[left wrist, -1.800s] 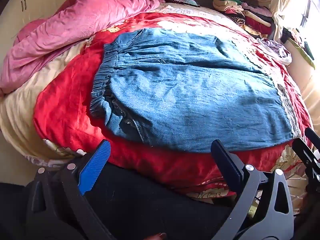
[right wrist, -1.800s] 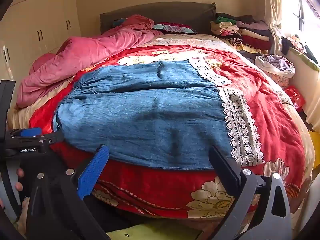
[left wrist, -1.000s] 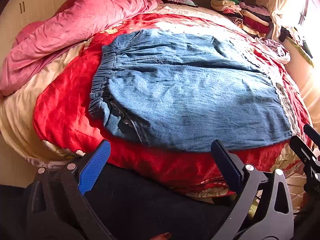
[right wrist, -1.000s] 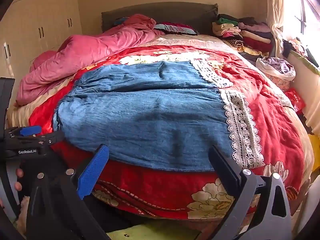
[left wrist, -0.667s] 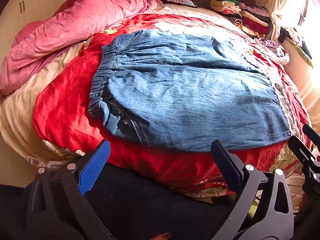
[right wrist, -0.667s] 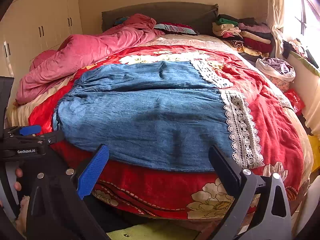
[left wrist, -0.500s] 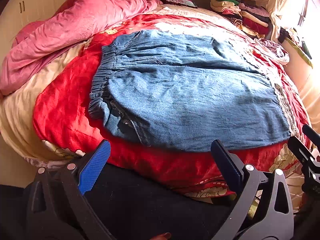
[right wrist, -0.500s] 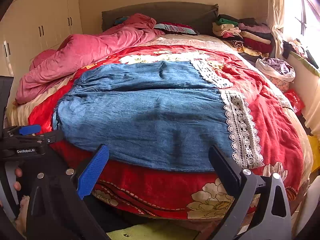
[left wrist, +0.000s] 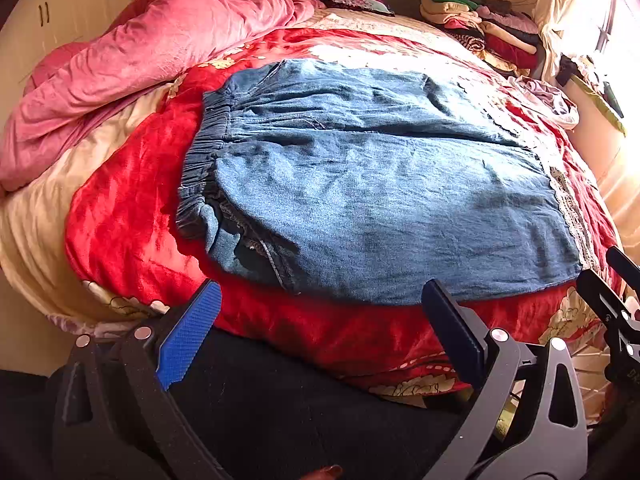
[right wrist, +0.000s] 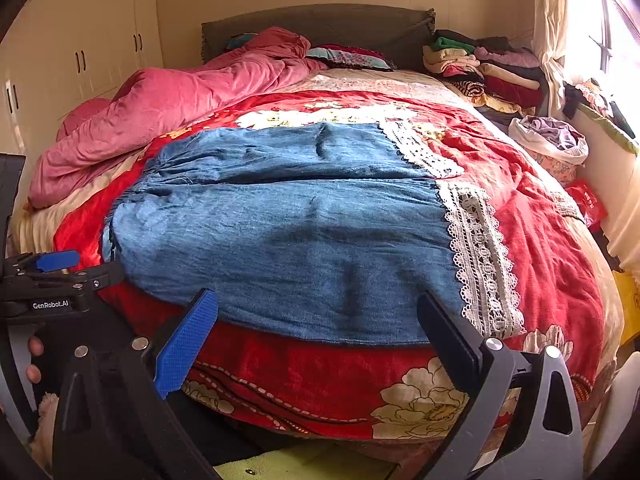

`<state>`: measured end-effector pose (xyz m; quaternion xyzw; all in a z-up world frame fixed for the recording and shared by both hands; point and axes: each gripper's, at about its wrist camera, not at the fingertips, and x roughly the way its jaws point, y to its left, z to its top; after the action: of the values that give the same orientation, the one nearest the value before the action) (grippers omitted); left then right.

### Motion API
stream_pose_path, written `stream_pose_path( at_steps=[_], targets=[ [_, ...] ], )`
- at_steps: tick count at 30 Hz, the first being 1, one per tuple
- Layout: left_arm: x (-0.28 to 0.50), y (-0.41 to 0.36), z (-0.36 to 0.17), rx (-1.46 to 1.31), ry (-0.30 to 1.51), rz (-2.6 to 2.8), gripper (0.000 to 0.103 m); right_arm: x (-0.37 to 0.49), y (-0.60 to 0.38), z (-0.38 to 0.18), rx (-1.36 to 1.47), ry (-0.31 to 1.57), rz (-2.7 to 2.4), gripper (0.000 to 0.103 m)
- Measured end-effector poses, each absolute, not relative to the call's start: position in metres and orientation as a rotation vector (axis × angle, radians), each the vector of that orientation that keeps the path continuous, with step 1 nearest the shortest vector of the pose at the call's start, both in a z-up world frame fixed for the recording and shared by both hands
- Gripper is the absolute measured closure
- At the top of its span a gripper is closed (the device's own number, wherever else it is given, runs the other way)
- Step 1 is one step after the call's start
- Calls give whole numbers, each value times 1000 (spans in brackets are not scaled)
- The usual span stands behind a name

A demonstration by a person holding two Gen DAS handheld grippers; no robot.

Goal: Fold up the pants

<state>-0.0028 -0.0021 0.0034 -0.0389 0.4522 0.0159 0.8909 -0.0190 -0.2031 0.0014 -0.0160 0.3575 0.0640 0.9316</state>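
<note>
The bed (right wrist: 560, 240) fills both views, with a red flowered blanket (left wrist: 132, 216) spread on top. A big pink quilt (left wrist: 152, 52) is bunched up at about 10 o'clock, and a stack of folded clothes (right wrist: 480, 68) sits at 1 o'clock by the headboard.

The blue pants (right wrist: 300, 240) lie flat in the middle of the red blanket, at 12 o'clock from both tools. The bunched waistband (left wrist: 204, 160) is at the left and the white lace cuffs (right wrist: 476, 252) are at the right. The two legs lie side by side.

The left gripper (left wrist: 320, 320) waits just off the near edge of the bed, its fingers wide apart and holding nothing. The right gripper (right wrist: 316, 324) is the same: fingers apart, empty, not touching the cloth.

What could go wrong? The near leg lies close to the bed's near edge, so a hard pull toward 6 o'clock might slide the pants off. The fingers might also pinch the red blanket with the denim, because both are soft. The lace might snag.

There is open room at 3 o'clock, past the cuffs. At 10 o'clock the quilt is near the waistband, so room is tight there.
</note>
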Motion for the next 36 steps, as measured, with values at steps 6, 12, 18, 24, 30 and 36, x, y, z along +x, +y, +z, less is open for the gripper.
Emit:
stream_pose_path(
  at_steps=[6, 12, 18, 24, 30, 36],
  targets=[
    [-2, -2, 2, -81, 941, 33, 9, -18, -203, 1, -39, 737, 133, 4],
    [-1, -3, 0, -83, 945, 35, 9, -14, -200, 0, -45, 742, 134, 4],
    [1, -2, -3, -85, 947, 37, 9, -8, -198, -3, -52, 752, 138, 4],
    [7, 5, -5, -95, 954, 48, 9, -3, -193, -3, -57, 753, 149, 4],
    [19, 15, -3, -111, 962, 59, 9, 14, -186, -2, -77, 749, 169, 4],
    [45, 31, -1, -125, 979, 72, 9, 54, -170, 3, -132, 759, 201, 4]
  ],
)
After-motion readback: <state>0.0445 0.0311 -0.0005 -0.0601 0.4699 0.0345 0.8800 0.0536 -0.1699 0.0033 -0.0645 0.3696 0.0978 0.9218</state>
